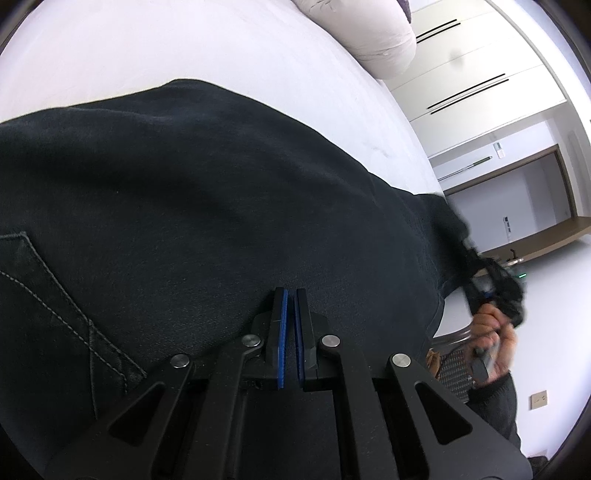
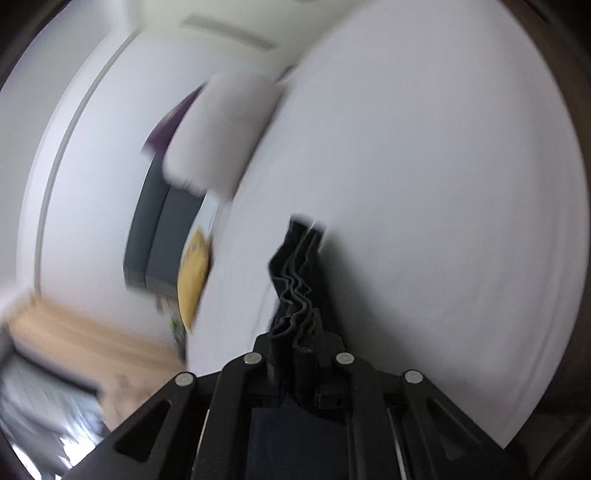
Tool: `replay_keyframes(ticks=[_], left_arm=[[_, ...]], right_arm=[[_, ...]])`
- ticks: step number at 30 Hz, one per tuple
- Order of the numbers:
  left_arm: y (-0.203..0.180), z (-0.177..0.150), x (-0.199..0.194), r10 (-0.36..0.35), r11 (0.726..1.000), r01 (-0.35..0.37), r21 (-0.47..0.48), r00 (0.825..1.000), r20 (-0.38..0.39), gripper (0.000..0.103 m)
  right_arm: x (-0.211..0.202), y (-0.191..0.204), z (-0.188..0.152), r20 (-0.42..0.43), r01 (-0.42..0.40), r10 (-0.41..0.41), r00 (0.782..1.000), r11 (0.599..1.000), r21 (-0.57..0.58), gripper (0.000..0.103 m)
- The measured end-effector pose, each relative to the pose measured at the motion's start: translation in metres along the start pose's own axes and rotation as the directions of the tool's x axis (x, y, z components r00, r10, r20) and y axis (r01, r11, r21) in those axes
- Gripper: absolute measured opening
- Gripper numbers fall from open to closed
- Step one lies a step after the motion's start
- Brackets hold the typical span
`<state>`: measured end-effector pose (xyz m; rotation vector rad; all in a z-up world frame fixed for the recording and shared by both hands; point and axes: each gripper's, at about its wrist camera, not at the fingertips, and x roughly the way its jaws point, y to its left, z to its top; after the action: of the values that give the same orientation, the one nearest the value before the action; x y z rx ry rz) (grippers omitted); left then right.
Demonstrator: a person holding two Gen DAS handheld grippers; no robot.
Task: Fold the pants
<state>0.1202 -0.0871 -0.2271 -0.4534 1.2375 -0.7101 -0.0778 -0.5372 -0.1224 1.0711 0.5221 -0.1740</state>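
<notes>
1. Here, dark pants [image 1: 192,192] lie spread over a white bed [image 1: 184,48], filling the left wrist view from 9 to 3 o'clock.
2. The left gripper [image 1: 290,295] rests on the denim, jaws nearly together, nothing visibly between them.
3. The right gripper [image 2: 299,339] pinches a bunched fold of the pants.
4. A pale pillow [image 1: 369,33] sits at 1 o'clock; white cupboards [image 1: 480,74] stand at 2 o'clock.

White bed [image 1: 184,48] w/ dark pants [image 1: 203,184], pillow [image 1: 369,33].
</notes>
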Motion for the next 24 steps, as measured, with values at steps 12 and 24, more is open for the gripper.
replay_keyframes(ticks=[12,24], left_arm=[[0.015,-0.001,-0.014,-0.083,0.987,0.086,-0.139,0.996,0.025,0.017],[0.001,0.014,-0.003,-0.227,0.935,0.224,-0.274,0.974,0.021,0.094]], right_arm=[[0.085,0.169,-0.261,-0.117,0.008,-0.414,0.903,0.287,-0.958,0.011],[0.064,0.185,-0.278,-0.018,0.065,-0.337,0.941,0.233,-0.97,0.011]])
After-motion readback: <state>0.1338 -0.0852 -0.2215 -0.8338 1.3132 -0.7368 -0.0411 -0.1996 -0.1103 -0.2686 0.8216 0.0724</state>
